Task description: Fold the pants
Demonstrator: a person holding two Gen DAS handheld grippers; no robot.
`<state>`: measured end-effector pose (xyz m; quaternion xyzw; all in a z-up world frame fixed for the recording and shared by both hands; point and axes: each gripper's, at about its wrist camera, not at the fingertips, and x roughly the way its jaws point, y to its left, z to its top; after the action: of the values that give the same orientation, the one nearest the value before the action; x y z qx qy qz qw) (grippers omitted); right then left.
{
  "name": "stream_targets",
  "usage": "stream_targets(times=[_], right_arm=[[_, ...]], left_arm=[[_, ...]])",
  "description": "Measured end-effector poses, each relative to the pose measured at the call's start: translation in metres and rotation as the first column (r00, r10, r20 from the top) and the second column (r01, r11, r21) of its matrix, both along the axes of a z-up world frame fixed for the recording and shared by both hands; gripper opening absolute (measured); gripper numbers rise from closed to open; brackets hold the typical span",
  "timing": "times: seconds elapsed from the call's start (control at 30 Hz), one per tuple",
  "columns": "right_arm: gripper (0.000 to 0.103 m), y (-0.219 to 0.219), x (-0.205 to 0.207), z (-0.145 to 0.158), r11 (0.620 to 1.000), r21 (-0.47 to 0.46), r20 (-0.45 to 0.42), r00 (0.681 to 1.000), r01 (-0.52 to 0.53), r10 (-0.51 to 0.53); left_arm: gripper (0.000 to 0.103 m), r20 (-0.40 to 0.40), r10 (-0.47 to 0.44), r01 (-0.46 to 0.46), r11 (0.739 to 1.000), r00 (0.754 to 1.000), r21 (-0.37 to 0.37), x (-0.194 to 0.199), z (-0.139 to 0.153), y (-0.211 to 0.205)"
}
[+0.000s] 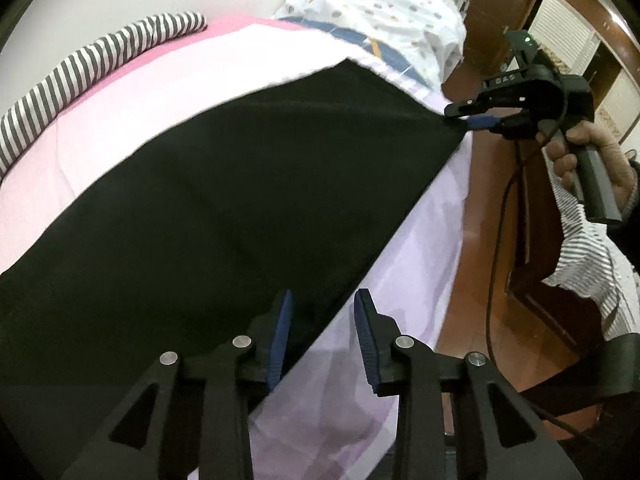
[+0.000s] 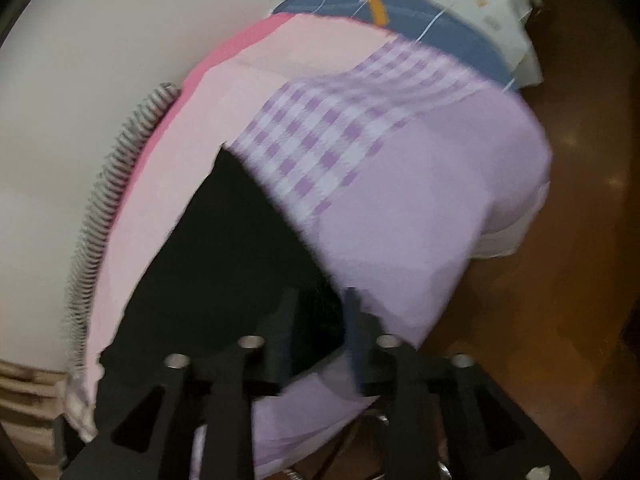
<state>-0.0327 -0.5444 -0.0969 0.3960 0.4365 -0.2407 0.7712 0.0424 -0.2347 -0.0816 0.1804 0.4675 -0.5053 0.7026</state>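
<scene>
The black pants (image 1: 224, 200) lie spread across the pink and lilac bed cover (image 1: 400, 264), filling the left wrist view from nine o'clock to two o'clock. At two o'clock the right gripper (image 1: 466, 118) pinches the far corner of the cloth, fingers pressed together on it at the bed's edge. At six o'clock the left gripper (image 1: 324, 332) stands with its blue pads (image 1: 282, 336) parted, straddling the near hem but not yet clamped. The right wrist view is blurred; there the right gripper's fingers seem spread around dark cloth, so that view alone leaves its grip unclear. The step appears to be taking both corners of one edge. To do it well, close the left pads squarely over the hem, catching both layers, and keep the edge taut between the two holds before lifting.
</scene>
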Motion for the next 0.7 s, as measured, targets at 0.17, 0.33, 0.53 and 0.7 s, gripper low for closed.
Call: stream_targets(times=[0.17, 0.33, 0.53, 0.7], right_arm=[[0.033, 0.013, 0.021, 0.042, 0.994, -0.077, 0.072, 0.994, -0.078, 0.084], [0.033, 0.082, 0.104, 0.066, 0.924, -0.12, 0.1, 0.922, -0.362, 0.374], [0.033, 0.206, 0.219, 0.055, 0.729, -0.086, 0.1, 0.722, -0.679, 0.684], [0.033, 0.288, 0.285, 0.037, 0.588, -0.022, 0.105, 0.583, -0.809, 0.806]], left_arm=[[0.046, 0.036, 0.102, -0.097, 0.988, 0.994, -0.121, 0.02, 0.033, 0.036], [0.049, 0.086, 0.358, -0.344, 0.928, 0.93, -0.146, 0.072, 0.045, 0.105], [0.049, 0.123, 0.584, -0.574, 0.812, 0.803, -0.106, 0.121, 0.031, 0.187], [0.049, 0.113, 0.651, -0.648, 0.759, 0.75, -0.072, 0.143, 0.009, 0.226]])
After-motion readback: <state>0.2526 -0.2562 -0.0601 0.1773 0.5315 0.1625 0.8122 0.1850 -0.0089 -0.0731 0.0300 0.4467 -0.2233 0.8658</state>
